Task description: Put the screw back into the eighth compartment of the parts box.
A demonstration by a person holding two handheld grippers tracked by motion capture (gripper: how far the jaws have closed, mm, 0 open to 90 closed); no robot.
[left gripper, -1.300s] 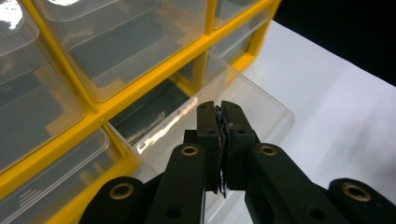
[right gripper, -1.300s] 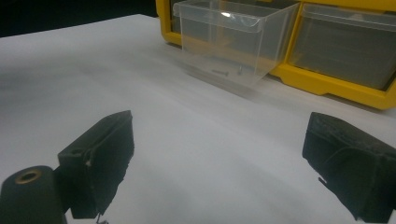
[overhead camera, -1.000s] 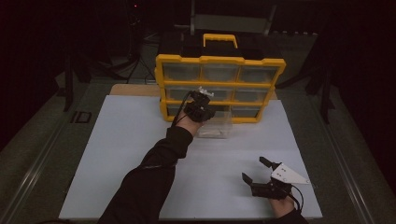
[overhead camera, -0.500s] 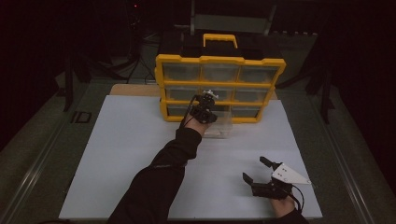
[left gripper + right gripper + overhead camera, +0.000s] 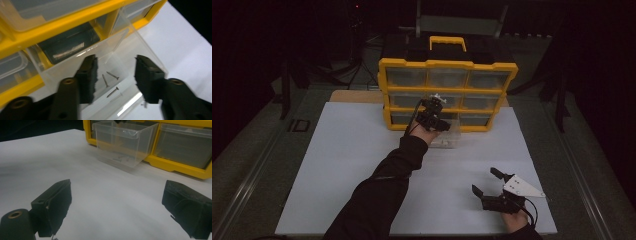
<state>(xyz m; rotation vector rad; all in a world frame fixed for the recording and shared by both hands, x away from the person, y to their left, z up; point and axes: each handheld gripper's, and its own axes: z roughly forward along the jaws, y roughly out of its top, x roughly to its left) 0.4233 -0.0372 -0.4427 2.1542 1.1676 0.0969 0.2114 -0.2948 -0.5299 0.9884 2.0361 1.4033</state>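
We see a clear, glossy plastic drawer [image 5: 120, 50], smooth-walled and catching glints at its 6 o'clock rim. Inside lie small dull metal screws [image 5: 110, 82] (thin, greyish). The cabinet frame [image 5: 75, 17] at 12 o'clock is smooth yellow plastic with a soft sheen. The worktop [image 5: 100, 202] looks matt white, paper-like. The fingers [image 5: 87, 77] wear rough black rubbery pads.

White table top [image 5: 342, 170] under dim light, long edges running from 6 toward 12 o'clock. At 12 o'clock, standing on its far edge: yellow drawer cabinet [image 5: 447, 65] with clear compartments. Just in front of that, toward 6 o'clock, resting on the white surface: clear plastic drawer [image 5: 122, 143], pulled out, three small screws [image 5: 110, 81] lying inside.
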